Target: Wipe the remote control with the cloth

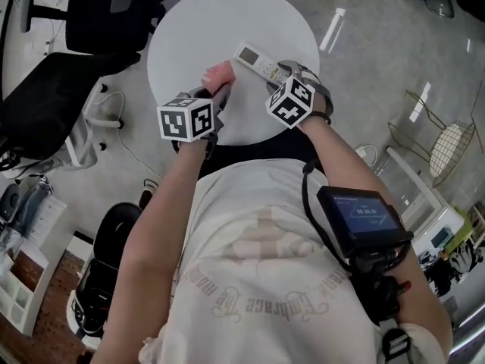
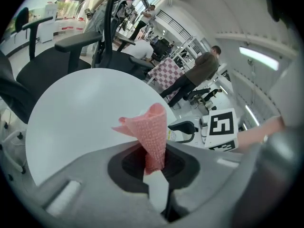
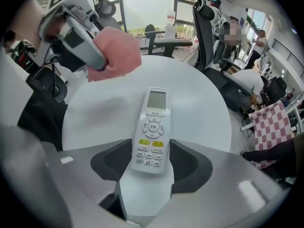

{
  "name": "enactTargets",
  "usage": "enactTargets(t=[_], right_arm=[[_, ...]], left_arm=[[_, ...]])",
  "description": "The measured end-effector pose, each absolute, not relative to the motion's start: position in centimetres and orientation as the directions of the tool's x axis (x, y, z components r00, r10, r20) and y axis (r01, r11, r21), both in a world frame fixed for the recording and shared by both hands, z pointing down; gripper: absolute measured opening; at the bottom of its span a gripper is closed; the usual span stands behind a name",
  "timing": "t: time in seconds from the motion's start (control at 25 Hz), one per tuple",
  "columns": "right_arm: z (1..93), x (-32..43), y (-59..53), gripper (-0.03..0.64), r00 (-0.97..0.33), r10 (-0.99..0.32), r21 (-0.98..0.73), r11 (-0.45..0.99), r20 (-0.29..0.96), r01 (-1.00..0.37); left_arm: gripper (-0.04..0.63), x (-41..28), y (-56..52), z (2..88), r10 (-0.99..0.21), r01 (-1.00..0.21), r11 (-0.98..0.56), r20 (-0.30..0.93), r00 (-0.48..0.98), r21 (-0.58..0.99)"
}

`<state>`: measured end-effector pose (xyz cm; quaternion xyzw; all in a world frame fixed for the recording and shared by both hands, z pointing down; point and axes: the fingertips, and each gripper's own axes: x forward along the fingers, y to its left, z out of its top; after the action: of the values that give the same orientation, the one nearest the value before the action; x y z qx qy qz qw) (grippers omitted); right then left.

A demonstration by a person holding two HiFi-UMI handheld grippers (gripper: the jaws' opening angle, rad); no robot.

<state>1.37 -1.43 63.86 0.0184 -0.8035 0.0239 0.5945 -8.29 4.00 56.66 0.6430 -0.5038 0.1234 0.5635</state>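
Head view: round white table (image 1: 189, 44) on grey floor (image 1: 364, 59); black office chairs (image 1: 98, 14) at 10 o'clock; remote (image 1: 254, 61) lies just off table centre, toward 3 o'clock.
Left gripper view: left gripper (image 2: 154, 167) clamped on pink cloth (image 2: 153, 132).
Right gripper view: right gripper (image 3: 151, 160) jaws wide, remote's button end between them; cloth at remote's 10 o'clock; button print too small to read.

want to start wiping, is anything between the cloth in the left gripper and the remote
Nothing visible. The cloth, pinched in the left gripper, is just beside the remote on the white table. Only the right gripper is close: its open jaws flank the remote's button end, leaving the screen end free.
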Motion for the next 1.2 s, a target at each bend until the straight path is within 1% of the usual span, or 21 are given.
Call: enactTargets(t=[0.16,0.24,0.36,0.48,0.6,0.72,0.88,0.96,1.04,1.12,1.2], right_arm=[[63.9,-0.1,-0.9,0.253,-0.181,0.013,-0.022,0.998,0.983,-0.051],[64.0,-0.5,-1.3,0.252,-0.151,0.013,-0.022,0.998,0.988,-0.058],[63.8,-1.0,-1.8,0.250,-0.139,0.006,-0.017,0.997,0.990,-0.078],[63.8,-1.2,-1.8,0.247,-0.152,0.032,-0.051,0.991,0.988,-0.121],[63.9,-0.6,-1.5,0.245,-0.195,0.106,-0.151,0.961,0.975,-0.233],[63.4,0.2,-0.7,0.245,-0.285,0.185,-0.280,0.896,0.941,-0.344],[62.7,0.9,0.4,0.245,-0.421,0.266,-0.437,0.811,0.867,-0.389],[62.0,0.8,0.7,0.245,-0.514,0.297,-0.530,0.750,0.805,-0.396],[60.4,0.3,1.0,0.245,-0.633,0.319,-0.635,0.680,0.706,-0.366],[57.9,-0.4,1.2,0.245,-0.751,0.325,-0.730,0.618,0.575,-0.292],[55.6,-1.1,1.1,0.245,-0.829,0.314,-0.780,0.589,0.463,-0.213]], left_arm=[[0.037,-10.5,5.6,55.7,-0.547,-0.765,0.166,0.704,0.454,0.622],[0.037,-11.0,6.1,55.6,-0.555,-0.759,0.178,0.701,0.448,0.626],[0.037,-11.5,7.1,55.4,-0.564,-0.751,0.195,0.699,0.440,0.631],[0.037,-11.9,8.3,55.5,-0.573,-0.742,0.216,0.697,0.430,0.635],[0.037,-11.9,9.1,55.5,-0.578,-0.730,0.233,0.695,0.427,0.642],[0.037,-11.5,9.2,55.0,-0.587,-0.714,0.237,0.683,0.436,0.659],[0.037,-10.4,8.8,55.0,-0.596,-0.687,0.234,0.659,0.458,0.688],[0.038,-9.8,8.3,54.9,-0.601,-0.670,0.227,0.643,0.475,0.707],[0.038,-9.1,7.8,54.6,-0.606,-0.650,0.219,0.623,0.494,0.728],[0.038,-8.4,7.3,54.1,-0.613,-0.626,0.214,0.602,0.512,0.750],[0.038,-7.8,6.6,53.7,-0.621,-0.596,0.208,0.576,0.532,0.775]])
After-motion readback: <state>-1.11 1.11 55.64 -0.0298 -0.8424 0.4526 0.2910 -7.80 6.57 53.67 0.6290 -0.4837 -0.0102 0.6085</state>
